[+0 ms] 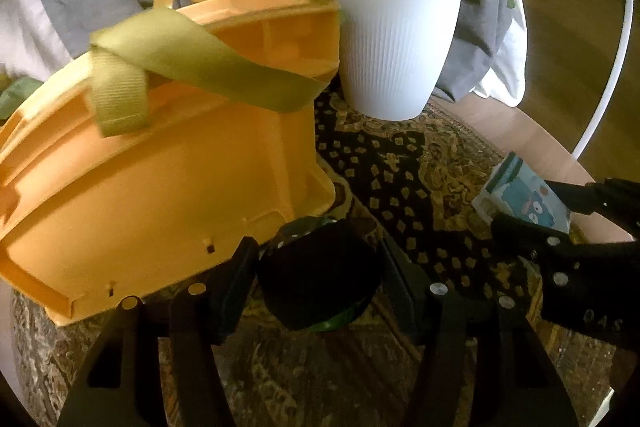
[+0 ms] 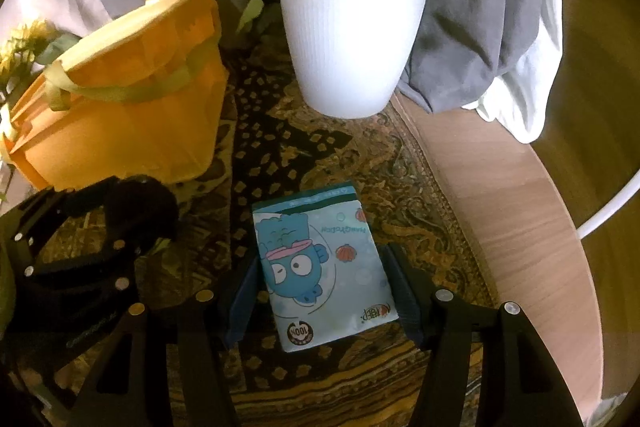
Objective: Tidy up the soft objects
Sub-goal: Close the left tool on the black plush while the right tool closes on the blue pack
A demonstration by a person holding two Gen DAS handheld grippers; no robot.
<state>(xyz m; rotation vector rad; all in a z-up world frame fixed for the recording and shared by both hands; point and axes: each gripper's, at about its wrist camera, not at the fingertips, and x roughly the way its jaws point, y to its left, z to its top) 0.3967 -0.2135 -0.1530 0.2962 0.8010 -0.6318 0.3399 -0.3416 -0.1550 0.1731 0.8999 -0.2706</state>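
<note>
My left tool (image 1: 318, 279) clenches a dark soft roll (image 1: 318, 281); my right tool (image 2: 326, 293) grips the blue cartoon tissue pack (image 2: 324, 271); neither is in the orange fabric bag (image 2: 132, 115) yet.

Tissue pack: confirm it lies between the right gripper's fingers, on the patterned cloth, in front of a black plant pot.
Wrong on colour. The plant pot is white, not black, as the right wrist view shows. The tissue pack does lie between the right gripper fingers on the patterned cloth.

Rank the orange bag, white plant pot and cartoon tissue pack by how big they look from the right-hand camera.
1. orange bag
2. white plant pot, close behind
3. cartoon tissue pack, though it sits nearest the camera
</note>
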